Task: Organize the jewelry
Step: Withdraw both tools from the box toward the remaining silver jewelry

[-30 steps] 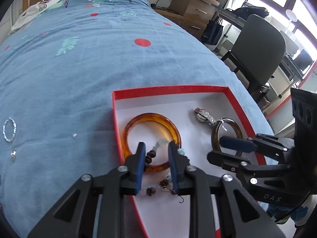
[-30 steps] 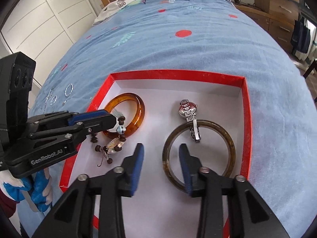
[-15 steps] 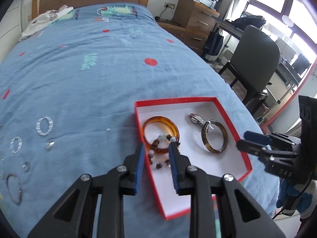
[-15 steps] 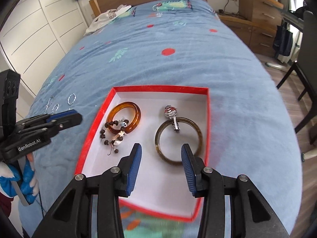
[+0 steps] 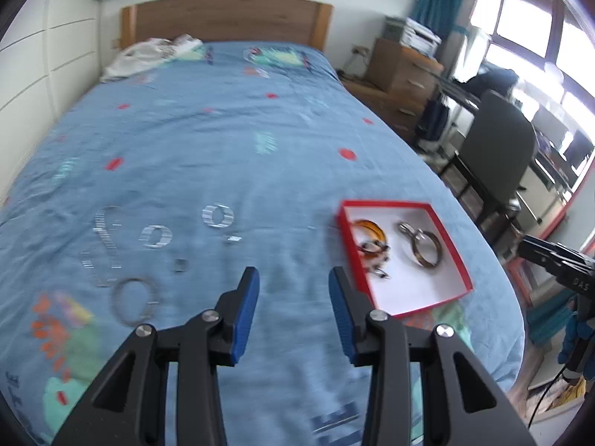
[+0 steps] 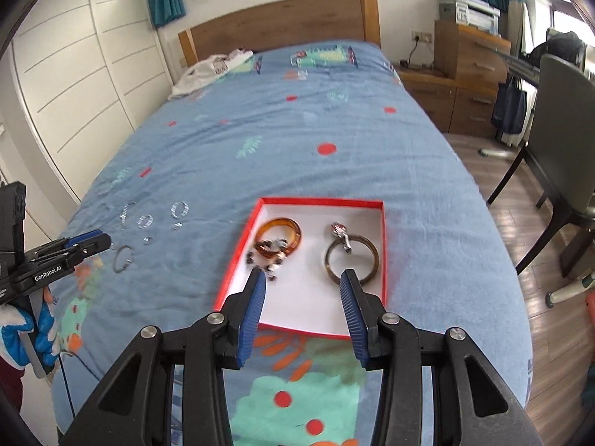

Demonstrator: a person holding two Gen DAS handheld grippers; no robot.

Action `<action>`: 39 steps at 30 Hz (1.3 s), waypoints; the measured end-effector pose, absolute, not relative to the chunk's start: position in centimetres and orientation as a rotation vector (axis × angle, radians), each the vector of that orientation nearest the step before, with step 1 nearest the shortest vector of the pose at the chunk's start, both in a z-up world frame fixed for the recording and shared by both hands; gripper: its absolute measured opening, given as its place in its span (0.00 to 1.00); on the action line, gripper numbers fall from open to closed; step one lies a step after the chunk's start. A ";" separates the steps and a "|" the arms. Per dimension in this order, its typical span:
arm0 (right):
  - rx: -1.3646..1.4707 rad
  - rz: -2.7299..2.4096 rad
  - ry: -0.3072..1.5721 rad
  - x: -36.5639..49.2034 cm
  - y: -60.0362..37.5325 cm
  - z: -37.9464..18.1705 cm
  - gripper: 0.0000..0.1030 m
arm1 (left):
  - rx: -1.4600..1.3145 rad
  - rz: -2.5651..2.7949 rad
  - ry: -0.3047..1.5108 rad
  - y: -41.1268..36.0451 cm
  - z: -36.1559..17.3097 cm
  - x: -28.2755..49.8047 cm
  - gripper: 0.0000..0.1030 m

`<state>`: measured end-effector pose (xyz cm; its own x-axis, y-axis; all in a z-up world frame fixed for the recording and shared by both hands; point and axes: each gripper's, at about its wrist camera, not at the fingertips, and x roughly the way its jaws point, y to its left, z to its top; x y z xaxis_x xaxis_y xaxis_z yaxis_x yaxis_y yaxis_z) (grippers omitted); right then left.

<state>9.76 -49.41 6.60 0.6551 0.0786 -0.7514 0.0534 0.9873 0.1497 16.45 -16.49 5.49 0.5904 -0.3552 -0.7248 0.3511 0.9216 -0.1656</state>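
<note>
We held the left tool [image 5: 293, 290] wide apart and empty above the bed [image 5: 230, 141], and the right tool [image 6: 303, 290] stood just as wide and empty over the near edge of the red box [image 6: 384, 245]. Neither touched anything.

Inside the box lay an amber bangle [image 6: 279, 238] with a beaded bracelet [image 6: 273, 256] draped over its near side, and beside them a darker bangle [image 6: 352, 260] with a small silver piece [image 6: 340, 232] resting on its far rim. Well to the left of the box, loose on the blue cover, sat the silver jewelry still to be gathered: two wide bands [image 5: 217, 216] [image 5: 155, 236], a thin bracelet [image 5: 132, 299], a flat linked strap [image 5: 106, 234] and two tiny pieces [image 5: 180, 264] [image 5: 232, 238]. The view there was smeared, so we could only guess that the smallest were rings.

We judged all of these light and hard, smooth metal likely to slip between the blue pads. The cover under them was soft, so pressing down would sink a piece rather than pin it. The bands we would take across the rim, one finger inside the hoop and one outside. The thin bracelet wanted the same grip on its near arc. The strap looked limp and would sag from wherever we pinched it, so mid-length seemed best.
</note>
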 end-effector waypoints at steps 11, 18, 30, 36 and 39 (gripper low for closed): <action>0.133 0.055 0.747 6.3 -44.1 12.5 0.40 | -0.014 -0.210 0.730 -1.6 12.1 13.3 0.36; 0.122 0.108 0.712 5.3 -40.7 13.7 0.40 | -0.045 -0.141 0.699 3.9 13.2 11.6 0.36; 0.125 0.186 0.680 5.3 -35.6 13.0 0.40 | -0.079 -0.099 0.675 8.6 12.3 10.4 0.36; 0.135 0.196 0.721 6.6 -33.8 10.3 0.40 | -0.126 -0.102 0.719 9.3 9.1 12.1 0.36; 0.140 0.189 0.744 7.5 -33.4 8.8 0.40 | -0.131 -0.103 0.744 9.1 7.3 13.3 0.36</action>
<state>7.52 -33.40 8.76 0.7201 0.2196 -0.6582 -0.1204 0.9738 0.1931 13.32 9.09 7.34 0.7315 -0.1394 -0.6674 0.0466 0.9868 -0.1551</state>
